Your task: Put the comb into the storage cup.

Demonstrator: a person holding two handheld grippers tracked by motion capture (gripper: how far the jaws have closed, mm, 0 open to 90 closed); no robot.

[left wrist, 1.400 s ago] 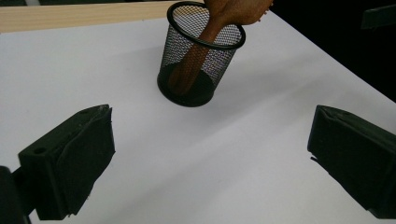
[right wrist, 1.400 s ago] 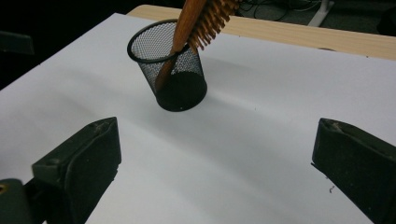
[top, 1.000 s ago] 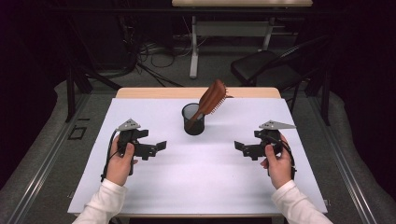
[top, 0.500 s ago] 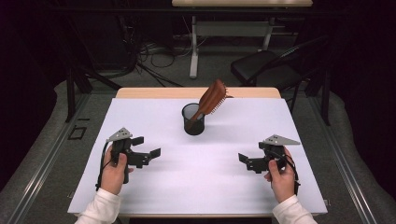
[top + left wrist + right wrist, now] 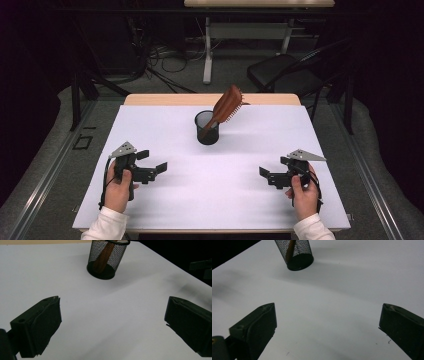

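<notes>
Worktop (image 5: 215, 200): white sheet over it, wood edge at far side. Mesh cup (image 5: 206, 128) stands upright near far centre, black. Brush (image 5: 226, 107) sits in cup, handle down, head leaning out to the right, bristles facing right. L gripper (image 5: 152, 170) near left edge, low over worktop, held in person's hand; fingers (image 5: 37, 330) wide apart, nothing between. R gripper (image 5: 266, 175) near right edge, same height approx.; fingers (image 5: 254, 330) wide, holding nothing. Both well apart from cup, each pointing inward toward centre.
</notes>
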